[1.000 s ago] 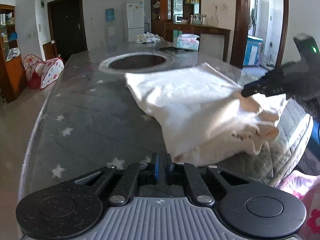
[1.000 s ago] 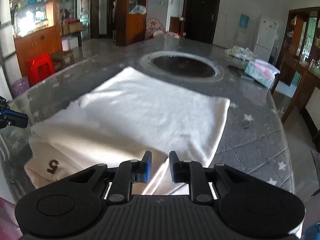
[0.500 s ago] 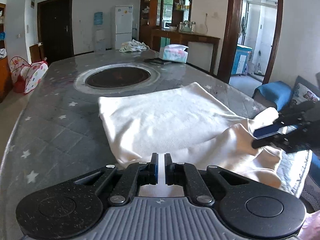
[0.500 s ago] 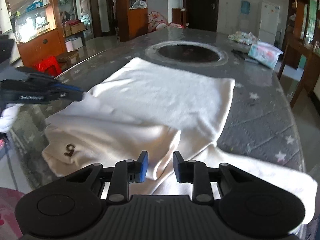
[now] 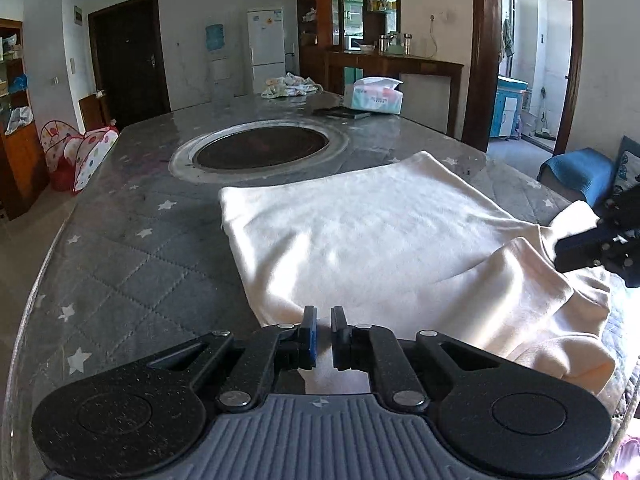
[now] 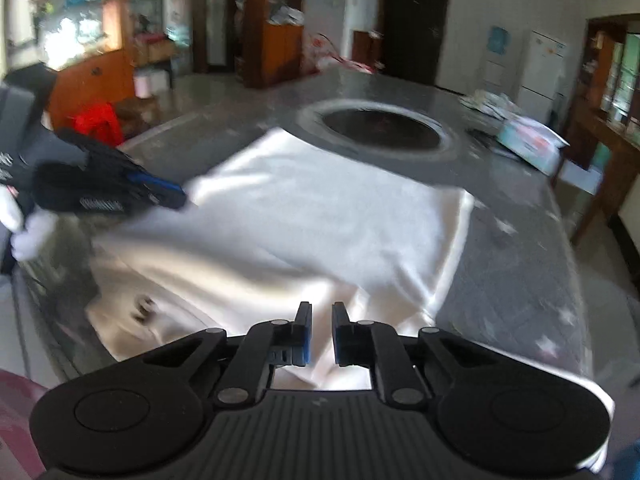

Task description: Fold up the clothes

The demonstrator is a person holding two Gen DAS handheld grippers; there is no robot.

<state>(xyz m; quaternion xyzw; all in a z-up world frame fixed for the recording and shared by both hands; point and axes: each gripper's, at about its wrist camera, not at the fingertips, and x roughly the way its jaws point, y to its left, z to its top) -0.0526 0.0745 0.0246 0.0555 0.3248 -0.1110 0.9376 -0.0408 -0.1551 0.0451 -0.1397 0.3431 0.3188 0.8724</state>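
Observation:
A cream garment (image 5: 360, 232) lies partly folded on the grey star-print table (image 5: 120, 260). My left gripper (image 5: 323, 336) hovers over its near left edge. Its pads stand almost together and are just starting to open, with no cloth pinched that I can see. In the right wrist view the left gripper (image 6: 182, 198) tips touch the garment (image 6: 320, 208) at its left edge. My right gripper (image 6: 322, 332) is closing with a raised fold between its fingers. In the left wrist view the right gripper (image 5: 558, 250) meets that fold at the near right.
A round dark recess (image 5: 260, 148) sits in the table beyond the garment. A tissue pack (image 5: 376, 96) and a bundle of cloth (image 5: 290, 84) lie at the far end. A blue cushion (image 5: 576, 172) is off the right edge and a red stool (image 6: 98, 120) off the left.
The left gripper swung from bare table to the garment's near left edge, then held still. The right gripper's fingers came closer together over the fold, and its view is now blurred.

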